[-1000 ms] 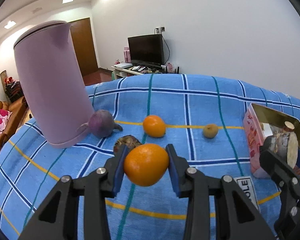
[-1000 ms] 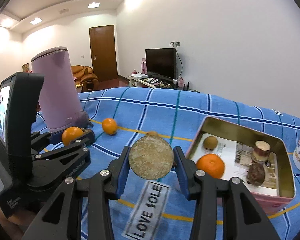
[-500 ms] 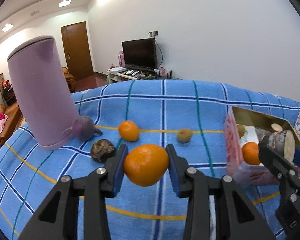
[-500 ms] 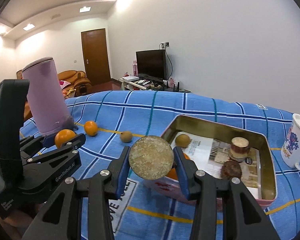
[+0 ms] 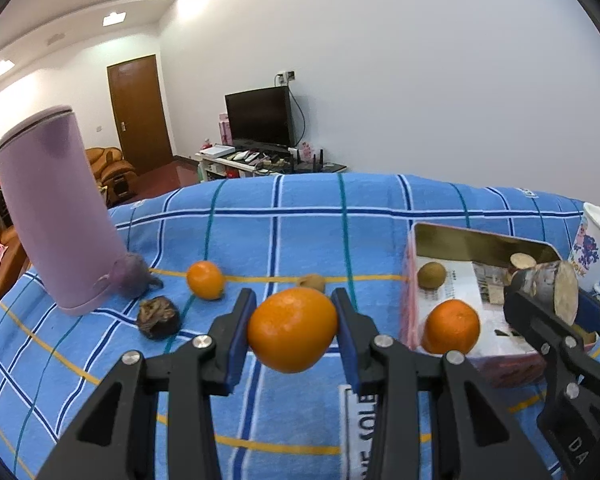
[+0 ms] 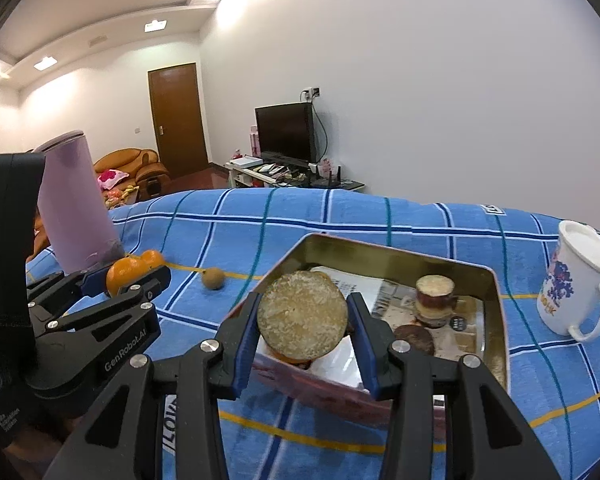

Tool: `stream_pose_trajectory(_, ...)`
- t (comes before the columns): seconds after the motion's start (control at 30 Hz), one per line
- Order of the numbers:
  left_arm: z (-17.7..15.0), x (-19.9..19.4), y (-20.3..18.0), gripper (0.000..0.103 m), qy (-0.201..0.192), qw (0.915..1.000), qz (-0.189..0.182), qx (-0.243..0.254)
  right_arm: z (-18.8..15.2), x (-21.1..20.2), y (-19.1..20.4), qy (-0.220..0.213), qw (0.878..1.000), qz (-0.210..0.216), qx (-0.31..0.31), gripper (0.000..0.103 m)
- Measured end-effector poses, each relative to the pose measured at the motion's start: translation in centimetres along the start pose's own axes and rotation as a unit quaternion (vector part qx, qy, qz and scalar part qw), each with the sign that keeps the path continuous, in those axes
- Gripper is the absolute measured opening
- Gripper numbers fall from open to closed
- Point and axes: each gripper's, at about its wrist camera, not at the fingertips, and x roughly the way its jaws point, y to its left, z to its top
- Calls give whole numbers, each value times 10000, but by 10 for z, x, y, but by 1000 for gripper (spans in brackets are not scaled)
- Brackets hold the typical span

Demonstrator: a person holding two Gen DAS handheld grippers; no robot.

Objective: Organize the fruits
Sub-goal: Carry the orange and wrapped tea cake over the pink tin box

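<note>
Gripping a large orange between their blue pads, the left tongs hold it raised above the blue checked cloth, short of the pink tin. The right tongs are closed on a round, brown, cut-faced piece and hang over the near left corner of the tin, whose gold inside shows clearly in the right wrist view.

Inside the tin lie another orange at the near left, a small brown fruit behind it, a short stacked brown piece toward the far right and a dark round fruit in front of that, all resting on printed paper.

On the cloth to the left of the tin, a small orange sits near a dark wrinkled fruit. A purple fruit touches the base of the tall lilac kettle. A small brown fruit lies alone between the small orange and the tin. A white printed mug stands on the cloth just right of the tin, apart from it.
</note>
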Motion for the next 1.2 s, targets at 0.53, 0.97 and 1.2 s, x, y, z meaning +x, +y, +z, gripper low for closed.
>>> stream_pose_trajectory(0.53, 13, 5, -50, 41, -57, 9993, -296, 223, 7, -6, -58, -111, 9988, -397, 269, 45)
stream_pose_trajectory(0.97, 21, 19, -90, 41, 25, 9977, -584, 355, 18, -13, -118, -316, 9927, -999, 598, 45)
stream_pose_trajectory(1.2, 21, 27, -118, 41, 126, 9957, -743, 548, 16, -3, -121, -113, 9940, -921, 583, 45)
